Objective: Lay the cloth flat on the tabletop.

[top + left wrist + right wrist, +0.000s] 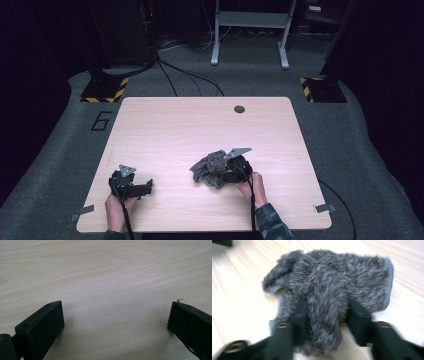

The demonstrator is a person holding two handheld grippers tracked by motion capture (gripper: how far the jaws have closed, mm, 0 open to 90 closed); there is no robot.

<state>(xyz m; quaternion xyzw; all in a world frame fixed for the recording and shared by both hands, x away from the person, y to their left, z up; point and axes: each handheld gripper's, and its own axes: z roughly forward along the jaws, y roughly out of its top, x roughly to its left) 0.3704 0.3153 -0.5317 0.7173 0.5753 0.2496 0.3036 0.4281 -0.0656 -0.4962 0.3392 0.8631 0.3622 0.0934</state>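
The grey fuzzy cloth (209,170) lay bunched on the wooden table (200,125), a little right of the middle of the near half, and the right gripper (227,172) sat at its near-right edge with a thick fold of the pile between its two black jaws. In the right gripper view that fold (324,322) ran down the gap between the jaws, which stood partly apart; the blur made it hard to say whether the pads pressed the fabric or merely flanked it, so I cannot tell if the grip was firm. The left gripper (131,186) rested well apart from the cloth, near the table's front-left corner, and its own view showed its jaws (116,322) spread wide over bare wood with nothing between them. The step in hand looked like releasing or re-gripping the bundle with the right gripper. To do it well, the jaws would need to open fully before the hand drew back (long pile tends to snag on the pads and drag the bundle along). A level retreat along the tabletop would probably leave the cloth as laid, and the idle left gripper could pin the far edge if it began to follow.
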